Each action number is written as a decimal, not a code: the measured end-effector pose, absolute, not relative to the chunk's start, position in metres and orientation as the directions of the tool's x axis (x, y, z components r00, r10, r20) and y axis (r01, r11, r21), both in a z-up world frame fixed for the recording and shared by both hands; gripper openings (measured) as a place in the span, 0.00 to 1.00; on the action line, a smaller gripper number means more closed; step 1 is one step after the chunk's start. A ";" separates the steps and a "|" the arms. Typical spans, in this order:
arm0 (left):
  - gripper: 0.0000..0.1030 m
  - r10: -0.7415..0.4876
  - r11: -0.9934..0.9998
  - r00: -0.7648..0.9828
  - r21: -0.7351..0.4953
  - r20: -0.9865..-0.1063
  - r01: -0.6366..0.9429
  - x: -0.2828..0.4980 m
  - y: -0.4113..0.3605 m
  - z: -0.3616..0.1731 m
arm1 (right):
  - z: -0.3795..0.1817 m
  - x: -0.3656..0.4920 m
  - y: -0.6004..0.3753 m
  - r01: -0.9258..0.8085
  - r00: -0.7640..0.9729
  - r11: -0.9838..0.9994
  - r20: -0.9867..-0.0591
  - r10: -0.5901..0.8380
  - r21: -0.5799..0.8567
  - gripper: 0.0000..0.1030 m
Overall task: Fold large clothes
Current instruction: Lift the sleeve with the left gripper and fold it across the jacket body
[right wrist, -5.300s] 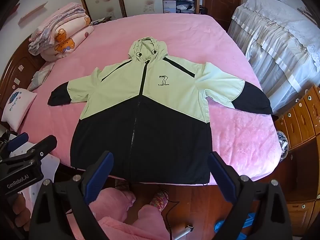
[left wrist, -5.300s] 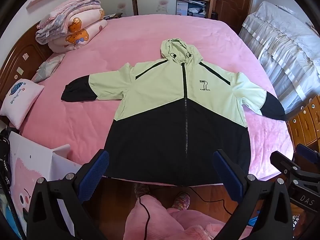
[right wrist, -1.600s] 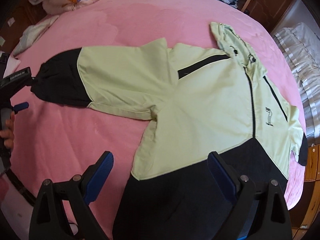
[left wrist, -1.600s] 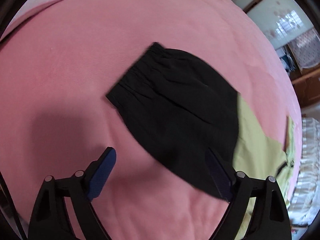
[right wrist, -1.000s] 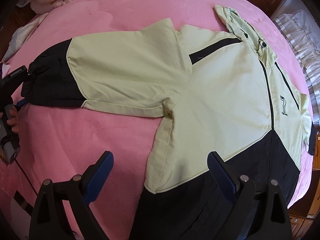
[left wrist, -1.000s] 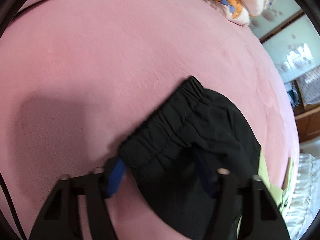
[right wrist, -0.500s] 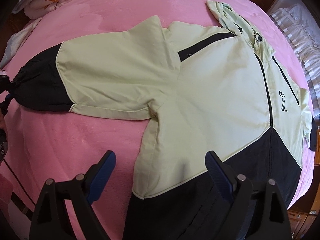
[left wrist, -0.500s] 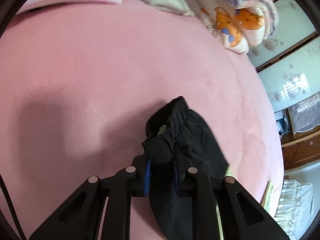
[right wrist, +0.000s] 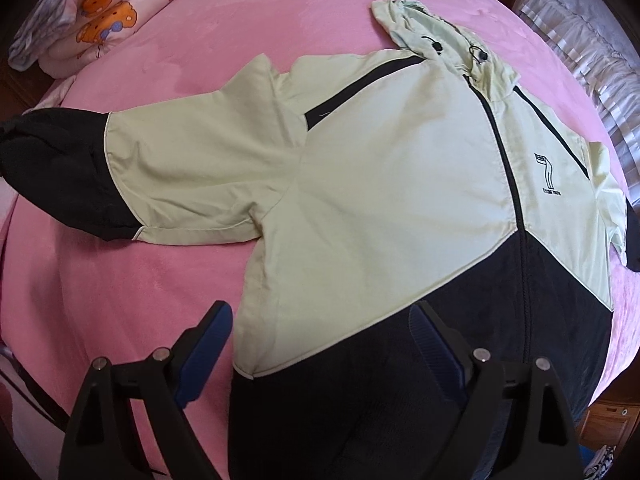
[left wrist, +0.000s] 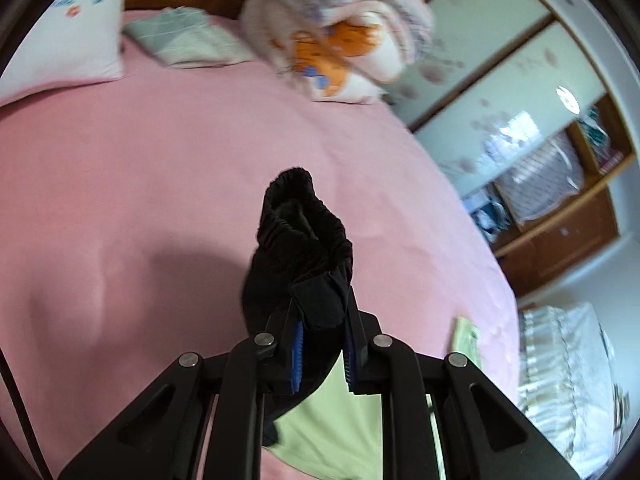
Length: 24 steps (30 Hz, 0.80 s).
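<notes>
A light green and black hooded jacket (right wrist: 384, 184) lies spread face up on the pink bed (right wrist: 120, 272). My left gripper (left wrist: 322, 316) is shut on the black cuff (left wrist: 300, 236) of the jacket's left sleeve and holds it lifted off the bed; the green sleeve hangs below it. In the right wrist view the same sleeve end (right wrist: 52, 168) rises at the far left. My right gripper (right wrist: 320, 324) is open, hovering low over the jacket's left side where green meets black.
A stack of folded quilts with bear prints (left wrist: 340, 32) and a white pillow (left wrist: 68, 40) lie at the bed's head. A wardrobe with sliding doors (left wrist: 500, 72) stands behind. A white covered piece of furniture (right wrist: 592, 20) lies beyond the bed's far side.
My left gripper closed on the black sleeve cuff and lifted it off the bed. My right gripper moved lower and closer to the jacket's left side, still open.
</notes>
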<state>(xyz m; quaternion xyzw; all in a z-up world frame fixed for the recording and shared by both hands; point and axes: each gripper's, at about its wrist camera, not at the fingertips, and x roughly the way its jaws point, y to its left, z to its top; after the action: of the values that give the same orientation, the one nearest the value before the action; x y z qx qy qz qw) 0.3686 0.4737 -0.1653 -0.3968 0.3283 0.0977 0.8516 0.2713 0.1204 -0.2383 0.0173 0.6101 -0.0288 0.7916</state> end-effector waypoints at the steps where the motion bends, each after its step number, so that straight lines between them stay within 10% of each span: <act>1: 0.13 -0.115 0.671 0.778 -0.626 -0.617 -0.397 0.370 0.458 -0.155 | -0.236 0.270 0.115 0.070 0.257 0.998 -0.966 -0.019 -0.001 0.87; 24: 0.13 -0.452 0.767 0.637 -0.637 -0.624 -0.080 0.396 0.067 -0.115 | -0.194 0.256 -0.111 0.139 0.311 0.989 -0.950 0.004 0.049 0.83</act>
<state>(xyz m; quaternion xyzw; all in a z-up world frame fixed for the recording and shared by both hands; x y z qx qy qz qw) 0.3964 0.0666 -0.1154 -0.3230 0.4115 -0.1103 0.8451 0.2565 -0.1109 -0.1940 0.0609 0.5854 -0.0417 0.8074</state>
